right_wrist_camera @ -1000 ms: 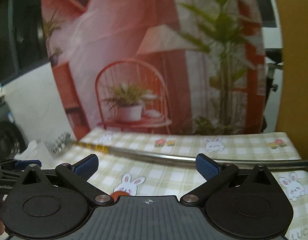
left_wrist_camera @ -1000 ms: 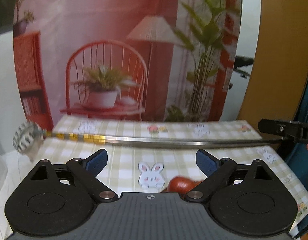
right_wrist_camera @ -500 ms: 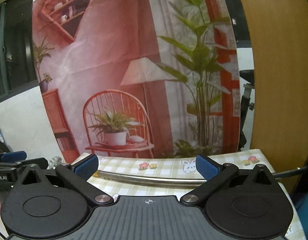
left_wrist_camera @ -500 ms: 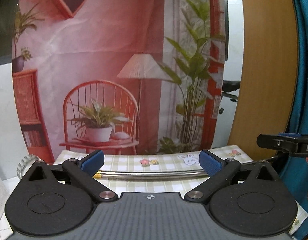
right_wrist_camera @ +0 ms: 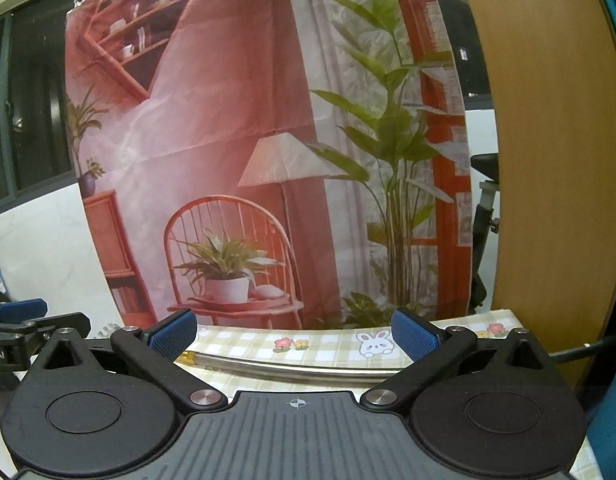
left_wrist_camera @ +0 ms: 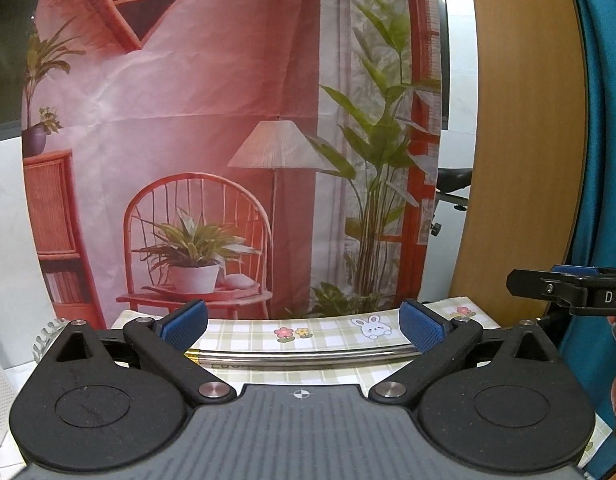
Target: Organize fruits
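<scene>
Fingers on both my grippers stood spread wide, gripping nothing: the left gripper [left_wrist_camera: 302, 326] and the right gripper [right_wrist_camera: 294, 334] alike. Beyond them lay the green-and-cream checked tablecloth with rabbit prints [left_wrist_camera: 336, 326], its far edge against the printed backdrop. A long curved steel rod [left_wrist_camera: 308, 356] crossed it. No fruit showed in either view; I judged any fruit would be light, smooth and bruisable, best taken gently around its middle.

The left gripper [left_wrist_camera: 303, 326] stands wide open and empty above a checked tablecloth [left_wrist_camera: 332, 330]. A metal rod [left_wrist_camera: 300, 358] lies across it. The right gripper [left_wrist_camera: 568, 290] shows at the right edge.
</scene>
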